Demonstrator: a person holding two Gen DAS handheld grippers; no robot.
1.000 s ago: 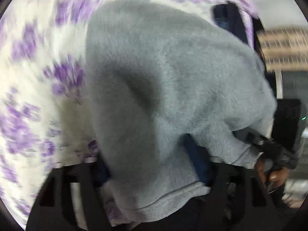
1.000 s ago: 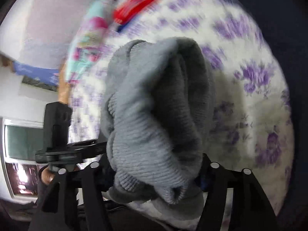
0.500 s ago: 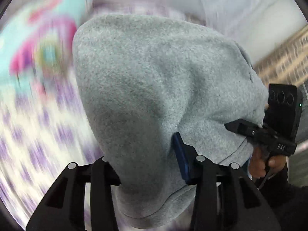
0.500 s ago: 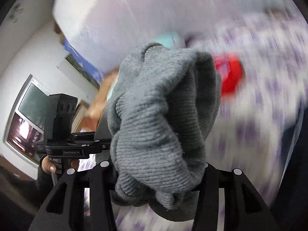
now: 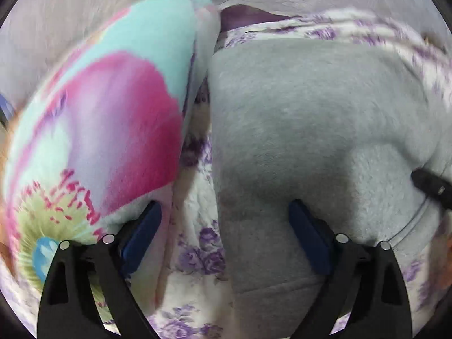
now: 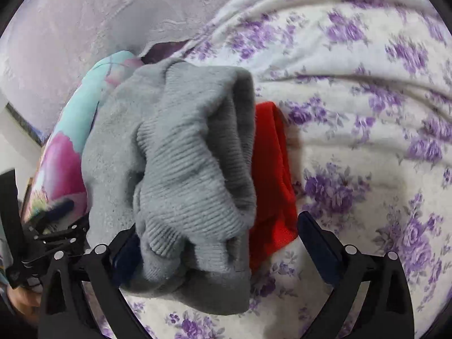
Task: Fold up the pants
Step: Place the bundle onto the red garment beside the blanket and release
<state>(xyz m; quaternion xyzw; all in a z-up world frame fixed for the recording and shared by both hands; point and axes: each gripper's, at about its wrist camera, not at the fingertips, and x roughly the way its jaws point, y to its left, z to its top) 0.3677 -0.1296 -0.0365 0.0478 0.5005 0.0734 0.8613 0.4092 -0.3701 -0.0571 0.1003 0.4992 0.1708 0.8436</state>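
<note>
1. Pants (image 5: 310, 118), grey and fleecy, lie folded on our bedspread (image 6: 353, 90), white with purple flowers, near its far edge where it meets the pale wall (image 6: 84, 22).
2. Our left gripper (image 5: 223, 240) has just been opening; its blue pads (image 5: 141, 234) now stand wide apart. The pants' left edge lies between them and the right pad sits on the fleece, but neither presses, so we hold nothing there.
3. Our right gripper (image 6: 220, 243) has likewise just been opening and stands at its widest. The ribbed end of the pants (image 6: 183, 175) is bunched between the fingers and leans against the left one, whose pad it hides; the right pad (image 6: 319, 243) is clear of the cloth.
4. A cushion (image 5: 93, 130) in turquoise, pink and green lies just beside the pants on their left, toward the far edge of the bedspread.
5. A red cloth (image 6: 271, 175) lies just beside the pants' ribbed end on the right, partly tucked under it.
6. Whether the pants' far end touches the cushion we cannot tell through the blur.
</note>
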